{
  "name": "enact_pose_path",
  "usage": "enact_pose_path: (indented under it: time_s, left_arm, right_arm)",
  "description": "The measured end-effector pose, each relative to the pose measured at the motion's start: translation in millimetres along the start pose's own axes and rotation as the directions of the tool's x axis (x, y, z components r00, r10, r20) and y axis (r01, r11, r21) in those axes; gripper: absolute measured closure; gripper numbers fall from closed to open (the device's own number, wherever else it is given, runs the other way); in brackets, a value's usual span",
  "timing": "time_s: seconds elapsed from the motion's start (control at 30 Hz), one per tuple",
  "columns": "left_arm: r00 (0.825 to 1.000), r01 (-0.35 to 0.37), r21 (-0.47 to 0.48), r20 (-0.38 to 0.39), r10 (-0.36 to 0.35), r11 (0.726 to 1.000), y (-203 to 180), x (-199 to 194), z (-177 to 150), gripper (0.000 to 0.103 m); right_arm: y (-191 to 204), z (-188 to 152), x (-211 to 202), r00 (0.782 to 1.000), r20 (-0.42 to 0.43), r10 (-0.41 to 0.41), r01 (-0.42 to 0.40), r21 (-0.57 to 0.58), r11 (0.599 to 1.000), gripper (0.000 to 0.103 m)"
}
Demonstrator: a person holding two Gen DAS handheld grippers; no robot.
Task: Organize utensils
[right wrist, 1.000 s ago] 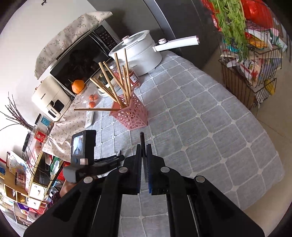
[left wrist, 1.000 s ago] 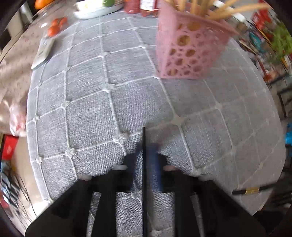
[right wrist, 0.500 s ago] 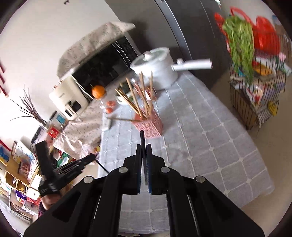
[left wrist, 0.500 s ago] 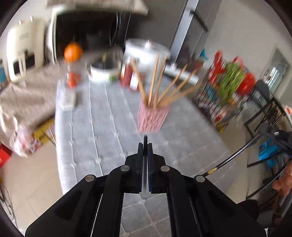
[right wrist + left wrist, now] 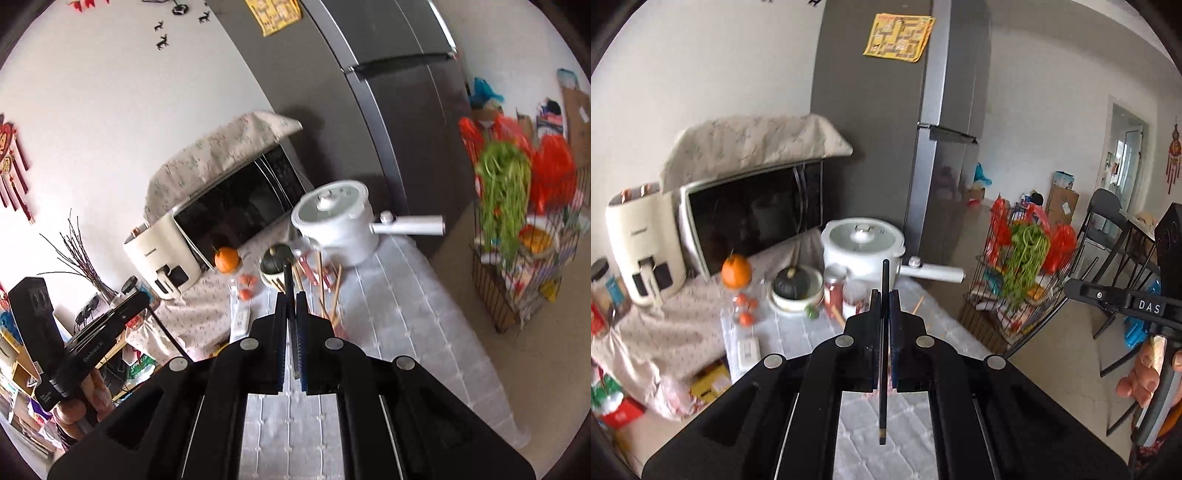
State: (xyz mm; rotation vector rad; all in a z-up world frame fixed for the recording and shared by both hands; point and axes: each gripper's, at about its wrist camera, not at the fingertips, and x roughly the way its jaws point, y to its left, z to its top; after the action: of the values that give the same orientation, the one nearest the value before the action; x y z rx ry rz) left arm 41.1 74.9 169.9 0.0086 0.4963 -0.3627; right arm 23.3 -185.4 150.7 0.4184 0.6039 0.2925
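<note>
A tall grey fridge [image 5: 886, 122] fills the upper middle of the left wrist view, with a cloth-draped microwave [image 5: 750, 214] at centre left. A table [image 5: 413, 306] under a grey quilted cloth runs from centre to lower right in the right wrist view. A white pot [image 5: 862, 245] with a long handle sits just above frame centre.

The left gripper [image 5: 884, 295] at lower centre is clenched on a black chopstick [image 5: 884, 280] that stands upright, its tip over the pot. The right gripper [image 5: 291, 297] likewise pinches a dark chopstick [image 5: 287, 275]. Wooden chopsticks [image 5: 334, 291] poke up just right of its fingers.
</note>
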Motion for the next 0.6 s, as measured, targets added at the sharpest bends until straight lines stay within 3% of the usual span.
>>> enact_pose_path:
  time_s: [0.2,0.37,0.5,0.6]
  left_arm:
    - [1.0,0.019,0.0,0.005,-0.019,1.0,-6,37,16,0.1]
    - [0.999,0.012,-0.019,-0.034,-0.012,1.0,-2,83,18,0.1]
    - [0.996,-0.023,-0.041,-0.09,0.019,0.999,4,126,2,0.099]
    - [0.985,-0.014,-0.071,-0.172,0.001,0.997,11,149,-20,0.095]
  right_arm:
    - [4,22,13,1.0,0.011,0.007,-0.007,-0.043,0.999,0.098]
    - [0,36,35,1.0,0.003,-0.005,0.005,-0.044,0.999,0.098]
    - [-8,41,53,1.0,-0.013,-0.01,0.01,-0.025,1.0,0.098]
    - [-13,38,66,0.999,-0.031,-0.01,0.01,-0.01,1.0,0.098]
